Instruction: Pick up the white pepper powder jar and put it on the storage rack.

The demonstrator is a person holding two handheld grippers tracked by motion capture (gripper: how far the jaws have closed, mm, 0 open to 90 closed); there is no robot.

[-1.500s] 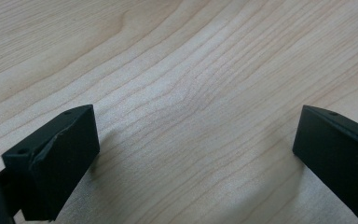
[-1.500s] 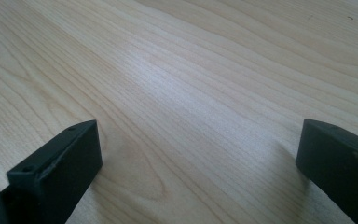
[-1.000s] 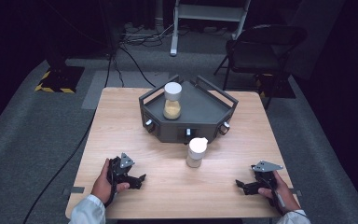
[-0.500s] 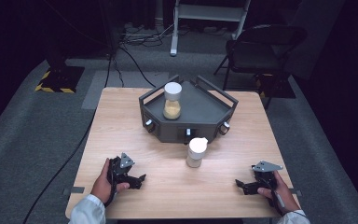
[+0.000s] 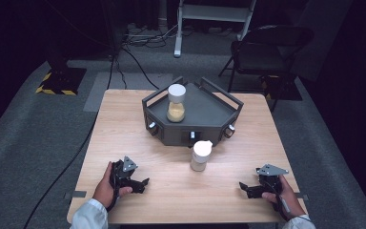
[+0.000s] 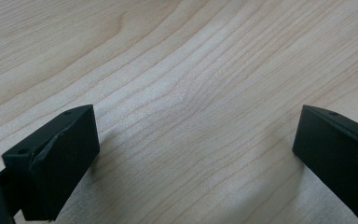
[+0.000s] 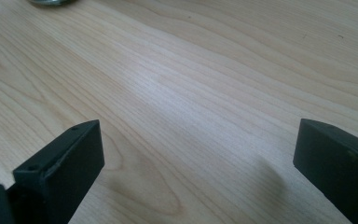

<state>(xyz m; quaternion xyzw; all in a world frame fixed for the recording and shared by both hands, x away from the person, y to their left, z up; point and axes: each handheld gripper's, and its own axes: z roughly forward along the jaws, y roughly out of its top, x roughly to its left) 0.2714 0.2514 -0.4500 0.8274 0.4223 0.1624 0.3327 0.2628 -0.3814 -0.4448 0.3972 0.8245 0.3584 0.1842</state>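
- Both grippers, left and right, rest released on the table, empty.
- The jar stands between them, likely within reach of either.

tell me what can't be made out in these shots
- Jar on the table: high view, contents too small to tell.
- Its base: right gripper view, cut off by the top edge.
- Dark tray: high view, front knobs too small to read; the part behind the sand-filled jar is hidden.
- Left gripper and right gripper: jaws wide apart, their bodies cut off by the bottom edge.
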